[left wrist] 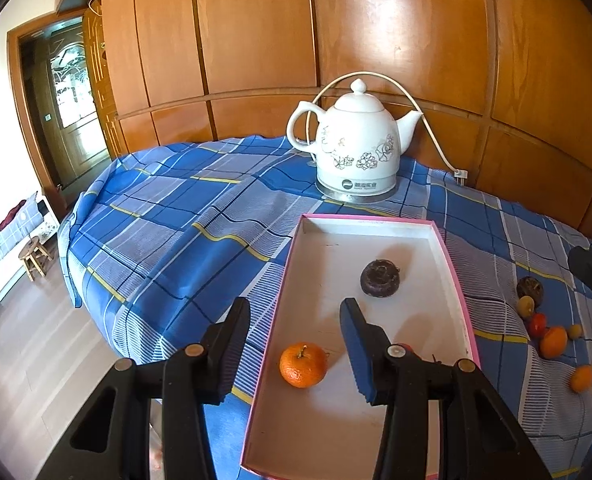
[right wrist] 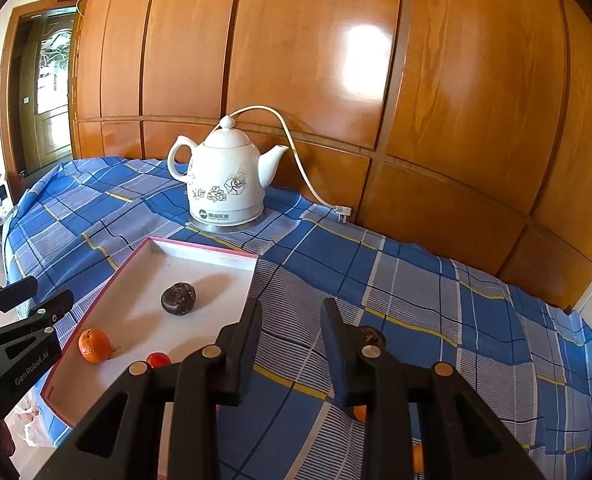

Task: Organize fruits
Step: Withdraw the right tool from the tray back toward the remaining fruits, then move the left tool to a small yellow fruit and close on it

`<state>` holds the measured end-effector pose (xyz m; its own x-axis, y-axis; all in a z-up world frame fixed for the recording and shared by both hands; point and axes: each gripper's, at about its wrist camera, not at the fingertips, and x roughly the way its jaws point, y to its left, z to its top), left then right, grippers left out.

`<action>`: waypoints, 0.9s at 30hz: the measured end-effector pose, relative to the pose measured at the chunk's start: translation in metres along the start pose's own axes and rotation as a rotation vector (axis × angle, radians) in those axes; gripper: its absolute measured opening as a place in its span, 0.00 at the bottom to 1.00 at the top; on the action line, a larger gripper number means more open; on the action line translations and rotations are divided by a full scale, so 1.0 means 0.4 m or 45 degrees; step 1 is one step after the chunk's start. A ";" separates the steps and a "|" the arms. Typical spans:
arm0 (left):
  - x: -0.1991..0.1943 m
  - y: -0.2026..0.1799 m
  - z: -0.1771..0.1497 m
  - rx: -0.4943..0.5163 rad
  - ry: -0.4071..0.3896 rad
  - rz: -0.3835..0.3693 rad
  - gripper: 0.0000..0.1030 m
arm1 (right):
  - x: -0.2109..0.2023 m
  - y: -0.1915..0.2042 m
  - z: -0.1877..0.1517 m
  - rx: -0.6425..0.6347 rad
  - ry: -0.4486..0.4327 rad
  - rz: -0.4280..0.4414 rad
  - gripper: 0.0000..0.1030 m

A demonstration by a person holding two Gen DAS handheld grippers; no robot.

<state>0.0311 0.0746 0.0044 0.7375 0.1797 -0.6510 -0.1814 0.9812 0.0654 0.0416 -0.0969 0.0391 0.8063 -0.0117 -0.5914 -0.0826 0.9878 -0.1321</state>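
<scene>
Glossy orange wood panelling backs a tabletop (left wrist: 167, 216) draped in blue plaid cloth, with a white ceramic floral kettle (left wrist: 356, 148) at the far edge. The shallow white pink-rimmed cardboard tray (left wrist: 452, 280) already holds a small orange tangerine (left wrist: 303, 364), a dark purple wrinkled fruit (left wrist: 380, 277) and a little red fruit (right wrist: 158, 359). More loose fruits (left wrist: 552, 340) sit on the cloth right of it, so sorting looks about midway. The left claw (left wrist: 296, 312) hovers over the tray, jaws apart, empty. The right claw (right wrist: 291, 312) also hangs empty, jaws parted narrowly above cloth; next it probably needs to drop onto a loose fruit.
</scene>
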 end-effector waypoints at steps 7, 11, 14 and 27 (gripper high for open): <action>0.000 -0.020 0.000 0.028 0.007 -0.036 0.46 | 0.009 -0.018 -0.010 0.021 0.022 -0.001 0.30; -0.005 -0.059 0.008 0.089 0.013 -0.131 0.52 | 0.038 -0.075 -0.038 0.091 0.100 0.035 0.30; -0.008 -0.104 0.017 0.156 0.004 -0.191 0.56 | 0.062 -0.150 -0.079 0.178 0.180 0.028 0.30; 0.044 -0.372 0.017 0.416 0.171 -0.547 0.56 | 0.041 -0.496 -0.280 0.520 0.366 -0.219 0.30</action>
<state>0.0757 -0.0678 -0.0116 0.6074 -0.2308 -0.7601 0.3443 0.9388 -0.0100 0.0054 -0.3107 -0.0335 0.5900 -0.1647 -0.7904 0.3184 0.9471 0.0403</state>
